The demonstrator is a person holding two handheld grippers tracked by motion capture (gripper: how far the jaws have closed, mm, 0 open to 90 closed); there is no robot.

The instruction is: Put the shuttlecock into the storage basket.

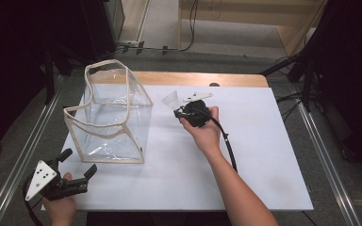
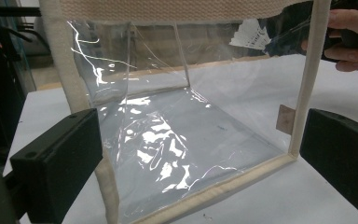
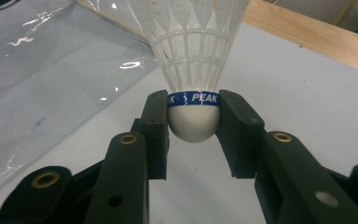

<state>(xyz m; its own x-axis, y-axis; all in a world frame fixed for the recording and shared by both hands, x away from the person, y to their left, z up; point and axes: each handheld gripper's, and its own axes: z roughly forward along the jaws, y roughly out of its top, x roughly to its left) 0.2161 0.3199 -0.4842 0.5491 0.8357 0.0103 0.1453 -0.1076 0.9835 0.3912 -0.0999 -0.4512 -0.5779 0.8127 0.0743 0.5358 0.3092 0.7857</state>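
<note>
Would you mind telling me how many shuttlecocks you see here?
1. The white shuttlecock is clamped by its cork base in the right gripper, held above the table beside the clear bag. None lies in the bag.

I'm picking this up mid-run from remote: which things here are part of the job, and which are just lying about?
In the job:
- shuttlecock, clamped at its cork by the right gripper
- clear bag with cream trim, standing open on the white board
- left gripper, jaws open, facing the bag

Lying about:
- white board
- wooden tabletop edge
- floor cables
</note>
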